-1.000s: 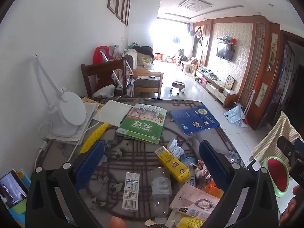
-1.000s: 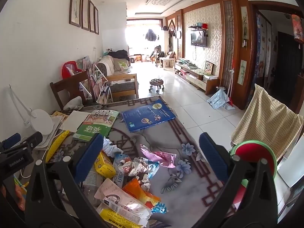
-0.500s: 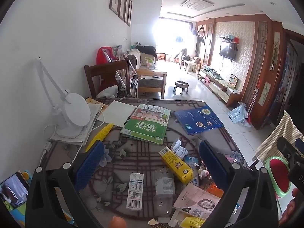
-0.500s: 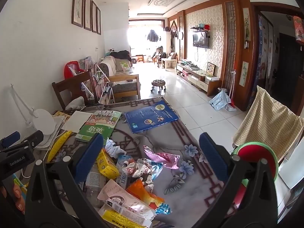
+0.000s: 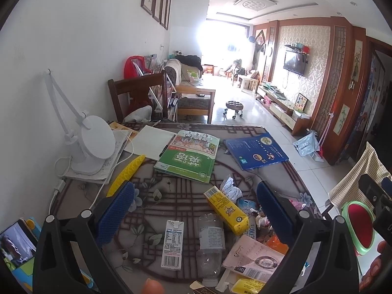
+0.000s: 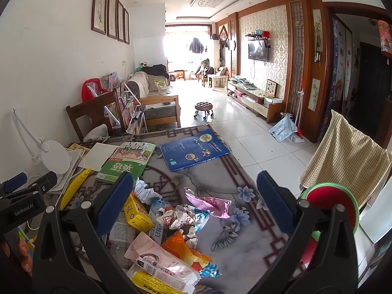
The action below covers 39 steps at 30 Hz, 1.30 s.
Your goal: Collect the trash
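Trash lies heaped on the patterned table (image 5: 171,191) (image 6: 245,171): a yellow carton (image 5: 226,210) (image 6: 136,212), a white milk carton (image 5: 172,243), a clear plastic bottle (image 5: 211,240), a pink paper packet (image 5: 254,257) (image 6: 156,257), crumpled wrappers (image 6: 178,216), a pink foil wrapper (image 6: 210,202) and an orange bag (image 6: 183,246). My left gripper (image 5: 193,210) hovers open above the cartons and bottle. My right gripper (image 6: 194,203) hangs open over the wrappers. Neither holds anything.
A green book (image 5: 188,158) (image 6: 127,161), a blue book (image 5: 254,150) (image 6: 193,149), a white desk lamp (image 5: 90,144), a yellow item (image 5: 126,174) and a phone (image 5: 16,243) share the table. A red-and-green bin (image 6: 330,208) (image 5: 360,227) stands right, by a chair with checked cloth (image 6: 348,154).
Both grippers have risen and drawn back slightly, so the table's contents sit lower in each view. Both stay open; nothing was picked up.
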{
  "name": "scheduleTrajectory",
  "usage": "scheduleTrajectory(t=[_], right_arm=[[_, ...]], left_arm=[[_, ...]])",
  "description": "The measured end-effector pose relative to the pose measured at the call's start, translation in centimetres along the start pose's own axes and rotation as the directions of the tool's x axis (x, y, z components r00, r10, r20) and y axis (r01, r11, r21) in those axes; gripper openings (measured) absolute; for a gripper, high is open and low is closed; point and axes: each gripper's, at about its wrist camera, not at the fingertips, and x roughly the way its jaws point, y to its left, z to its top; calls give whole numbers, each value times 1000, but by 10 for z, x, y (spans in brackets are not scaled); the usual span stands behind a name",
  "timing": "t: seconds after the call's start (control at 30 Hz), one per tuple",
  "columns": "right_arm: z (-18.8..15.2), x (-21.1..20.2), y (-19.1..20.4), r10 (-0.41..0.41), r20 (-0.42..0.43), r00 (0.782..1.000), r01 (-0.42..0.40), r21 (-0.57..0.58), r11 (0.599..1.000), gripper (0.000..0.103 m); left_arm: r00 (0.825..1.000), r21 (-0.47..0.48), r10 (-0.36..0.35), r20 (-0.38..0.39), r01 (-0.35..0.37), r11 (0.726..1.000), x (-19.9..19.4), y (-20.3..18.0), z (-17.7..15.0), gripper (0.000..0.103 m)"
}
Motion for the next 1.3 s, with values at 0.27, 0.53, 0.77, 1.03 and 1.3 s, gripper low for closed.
scheduleTrajectory(t=[0.27,0.53,0.77,1.03,1.3], right_arm=[[-2,3,-1,-1,-5,1000,1,-1,1000,100],[-3,4,-3,0,-7,1000,0,0,1000,100],[-6,4,-7,-3,-9,1000,3,1,1000,100],[-7,5,-8,-6,-13,1000,6,5,1000,100],[-9,5,-9,-11,-16,1000,11,6,1000,100]], left_arm=[[1000,-3,14,-5,-14,1000,3,1,-1,95],[1000,-10,17,8,-17,1000,3,2,-3,95],[1000,-10,16,5,-16,1000,2,0,-3,95],[1000,-13,19,14,-19,1000,2,1,-2,95],[1000,-10,20,13,-20,1000,2,0,-2,95]])
